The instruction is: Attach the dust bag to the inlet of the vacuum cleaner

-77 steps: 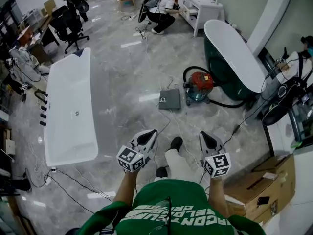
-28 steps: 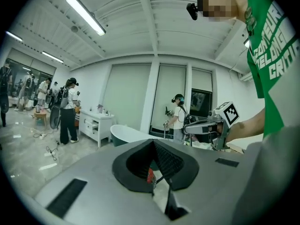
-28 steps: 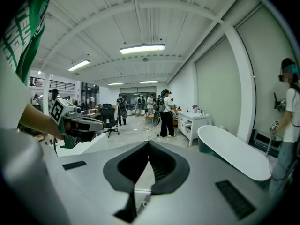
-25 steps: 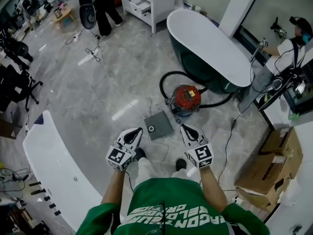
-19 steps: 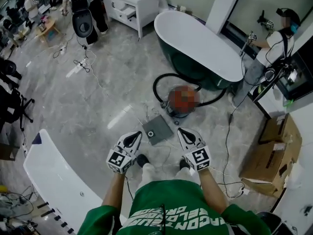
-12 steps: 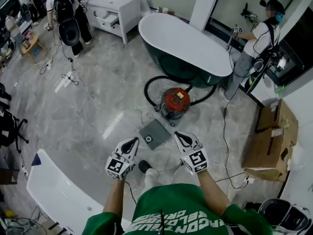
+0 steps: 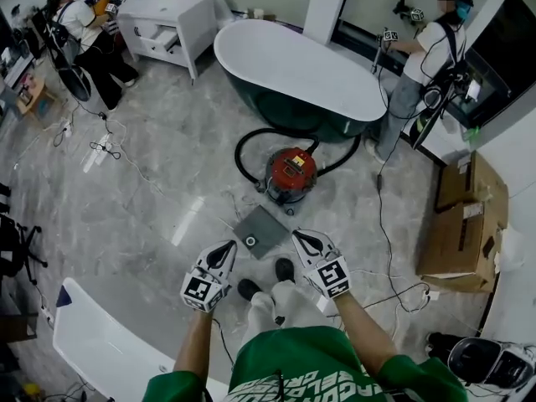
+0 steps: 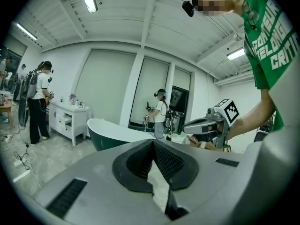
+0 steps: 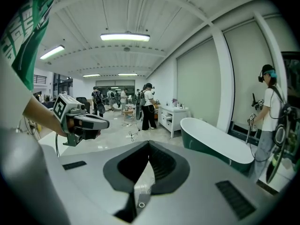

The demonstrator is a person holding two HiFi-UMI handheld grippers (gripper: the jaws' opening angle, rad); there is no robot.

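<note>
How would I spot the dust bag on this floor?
Find the dark green bathtub with the white inside. In front of it stands a red vacuum cleaner, and just below that in the head view lies the dust bag. It is the only flat grey square there, with a small round hole.

Floor (image 7: 167,182) – glossy stone tiles; vac (image 7: 291,172) – shiny plastic top.

vacuum cleaner (image 7: 291,172): red | dust bag (image 7: 260,232): grey | bathtub (image 7: 293,117): dark green
</note>
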